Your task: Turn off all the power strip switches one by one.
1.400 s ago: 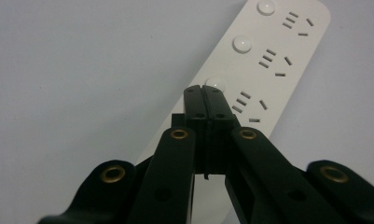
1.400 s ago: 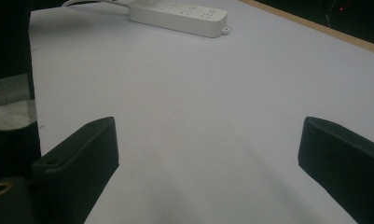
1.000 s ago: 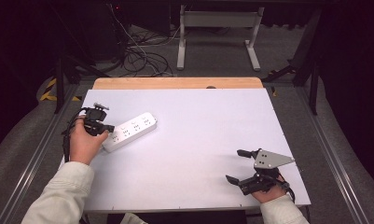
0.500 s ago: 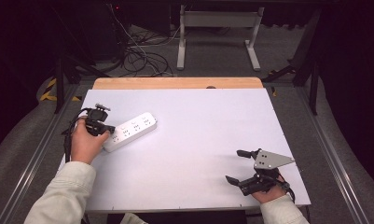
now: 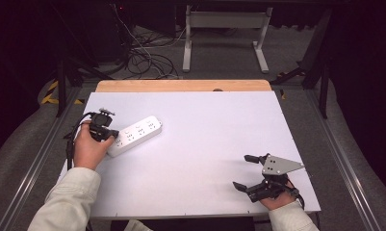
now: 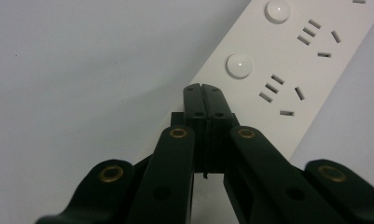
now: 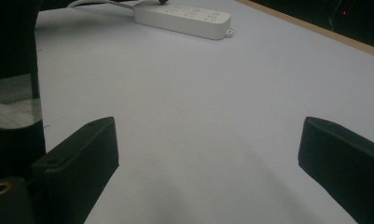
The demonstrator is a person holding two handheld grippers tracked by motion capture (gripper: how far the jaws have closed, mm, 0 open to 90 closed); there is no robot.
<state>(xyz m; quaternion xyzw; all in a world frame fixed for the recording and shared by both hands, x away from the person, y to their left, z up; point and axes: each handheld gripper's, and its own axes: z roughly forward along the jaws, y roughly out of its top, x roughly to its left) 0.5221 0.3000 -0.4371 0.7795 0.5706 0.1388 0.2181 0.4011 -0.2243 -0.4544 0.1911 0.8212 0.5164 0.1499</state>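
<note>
We note white desk (image 5: 195,144), wooden far edge, dark room, cables (image 5: 142,57) on floor behind. Power strip (image 5: 135,134) lies left on desk. Left gripper (image 5: 109,135) clenched, tips at strip's near end. Right gripper (image 5: 246,171) released, near right corner, well apart.

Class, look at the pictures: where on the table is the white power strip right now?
In the high view the power strip lies at an angle on the left part of the white table, with the shut left gripper at its near end.
</note>
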